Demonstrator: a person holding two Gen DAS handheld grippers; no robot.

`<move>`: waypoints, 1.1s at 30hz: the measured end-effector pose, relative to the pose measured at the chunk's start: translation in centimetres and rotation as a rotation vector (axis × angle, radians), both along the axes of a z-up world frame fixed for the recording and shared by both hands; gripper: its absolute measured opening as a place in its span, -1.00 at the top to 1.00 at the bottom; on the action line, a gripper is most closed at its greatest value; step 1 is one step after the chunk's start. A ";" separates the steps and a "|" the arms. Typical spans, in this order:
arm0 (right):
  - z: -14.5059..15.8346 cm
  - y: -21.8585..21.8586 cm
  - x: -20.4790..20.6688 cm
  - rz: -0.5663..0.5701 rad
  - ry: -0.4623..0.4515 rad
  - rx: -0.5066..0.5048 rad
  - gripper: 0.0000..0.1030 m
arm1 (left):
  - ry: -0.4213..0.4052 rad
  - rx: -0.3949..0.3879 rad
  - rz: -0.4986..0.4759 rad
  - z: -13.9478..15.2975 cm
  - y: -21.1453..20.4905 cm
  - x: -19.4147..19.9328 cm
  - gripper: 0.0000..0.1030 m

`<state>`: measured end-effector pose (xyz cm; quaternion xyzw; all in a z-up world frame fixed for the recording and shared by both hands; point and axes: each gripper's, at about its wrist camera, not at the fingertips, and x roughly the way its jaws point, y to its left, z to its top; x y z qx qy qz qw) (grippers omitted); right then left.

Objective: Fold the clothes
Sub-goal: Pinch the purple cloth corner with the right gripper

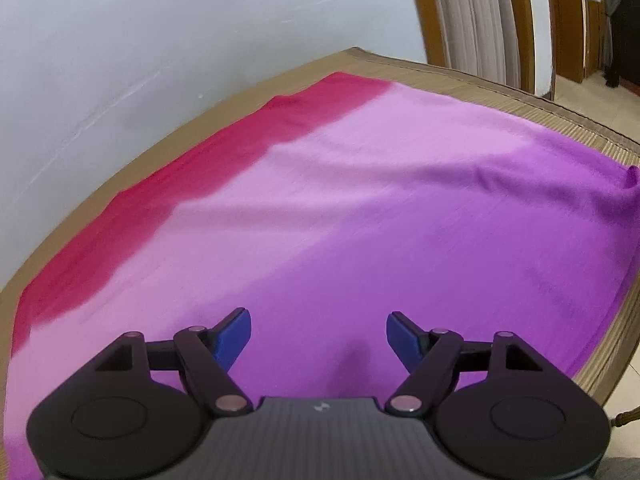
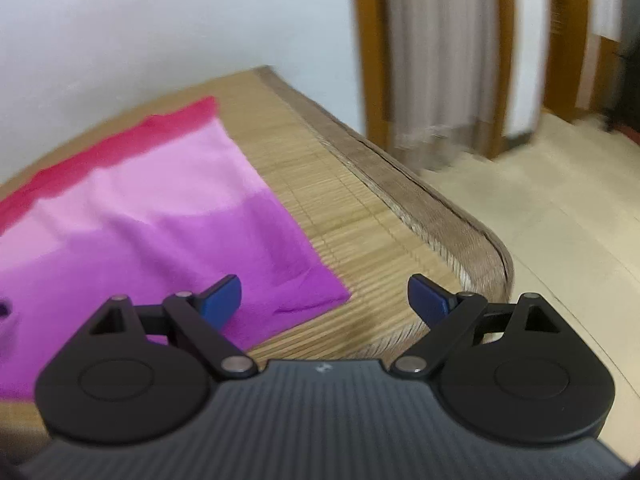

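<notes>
Cloth lies spread flat on the mat. My left claw and right claw hover spread, empty. Step: pre-grasp. Next, I judge: right claw takes the near corner.

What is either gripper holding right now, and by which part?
Nothing is held. The left gripper is open over the purple end of the cloth, and the right gripper is open above the cloth's corner and the woven mat.

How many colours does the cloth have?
3. On the cloth, a red band runs along the wall side, pale pink lies in the middle, and purple is nearest the grippers.
</notes>
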<state>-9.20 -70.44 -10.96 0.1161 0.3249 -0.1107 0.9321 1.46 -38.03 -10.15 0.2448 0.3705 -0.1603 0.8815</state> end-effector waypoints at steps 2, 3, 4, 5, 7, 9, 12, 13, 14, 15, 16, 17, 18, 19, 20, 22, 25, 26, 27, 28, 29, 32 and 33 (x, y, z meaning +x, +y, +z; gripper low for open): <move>0.0 -2.2 0.5 0.155 -0.001 0.058 -0.78 | 0.022 -0.002 0.023 -0.2 -2.6 0.3 -0.49; 0.0 -3.2 1.0 0.233 0.004 0.091 -0.78 | 0.036 -0.008 0.033 -0.3 -3.9 0.5 -0.49; 0.2 -4.2 1.6 0.319 0.010 0.113 -0.78 | 0.050 -0.017 0.042 -0.4 -5.2 0.7 -0.49; 0.4 -5.0 2.2 0.405 0.015 0.120 -0.78 | 0.062 -0.017 0.051 -0.6 -6.5 0.9 -0.49; 0.7 -6.6 3.9 0.552 0.030 0.105 -0.78 | 0.072 -0.013 0.068 -0.8 -9.2 0.7 -0.49; 0.7 -7.5 6.1 0.685 0.064 0.092 -0.78 | 0.080 -0.001 0.079 -1.0 -11.2 0.0 -0.49; 0.0 -7.9 9.2 0.877 0.146 0.101 -0.76 | 0.086 0.029 0.079 -1.3 -13.2 -1.2 -0.49; -0.4 -7.8 10.0 0.931 0.176 0.106 -0.69 | 0.084 0.043 0.084 -1.4 -13.7 -1.6 -0.49; -0.7 -7.6 10.6 0.974 0.201 0.114 -0.67 | 0.087 0.049 0.094 -1.5 -13.9 -1.8 -0.49; -1.0 -7.4 11.0 1.012 0.221 0.127 -0.63 | 0.091 0.053 0.106 -1.5 -14.1 -2.0 -0.49; -1.2 -7.1 11.1 1.047 0.237 0.138 -0.49 | 0.096 0.057 0.117 -1.5 -14.2 -2.2 -0.49; -1.4 -6.9 11.0 1.079 0.251 0.147 -0.41 | 0.102 0.058 0.129 -1.6 -14.2 -2.3 -0.49; -1.5 -6.7 10.8 1.107 0.254 0.144 -0.12 | 0.109 0.059 0.137 -1.7 -14.2 -2.4 -0.49; -1.6 -6.4 10.2 1.117 0.257 0.126 0.50 | 0.116 0.060 0.145 -1.8 -14.1 -2.5 -0.49; -1.7 -6.2 9.5 1.122 0.263 0.103 0.81 | 0.124 0.060 0.153 -2.0 -14.1 -2.5 -0.49; -1.9 -6.0 8.1 1.123 0.270 0.067 0.88 | 0.138 0.053 0.162 -2.4 -14.1 -2.5 -0.49; -1.8 -6.2 6.6 1.117 0.304 0.093 0.88 | 0.149 0.040 0.162 -2.8 -14.4 -2.5 -0.49; -1.7 -6.4 6.1 1.121 0.310 0.115 0.88 | 0.147 0.036 0.157 -2.8 -14.5 -2.5 -0.49; -1.5 -6.4 5.5 1.126 0.315 0.139 0.87 | 0.145 0.033 0.151 -2.8 -14.6 -2.5 -0.49; -1.3 -6.4 4.9 1.130 0.320 0.147 0.87 | 0.144 0.031 0.143 -2.8 -14.7 -2.6 -0.49; -1.2 -6.2 4.5 1.123 0.320 0.132 0.86 | 0.144 0.029 0.136 -2.8 -14.8 -2.6 -0.49; -0.4 -6.3 4.1 1.009 0.240 0.025 0.79 | 0.144 0.025 0.111 -2.8 -15.1 -2.9 -0.49; -0.1 -6.5 4.3 0.973 0.197 -0.011 0.78 | 0.143 0.026 0.101 -2.7 -15.2 -3.0 -0.49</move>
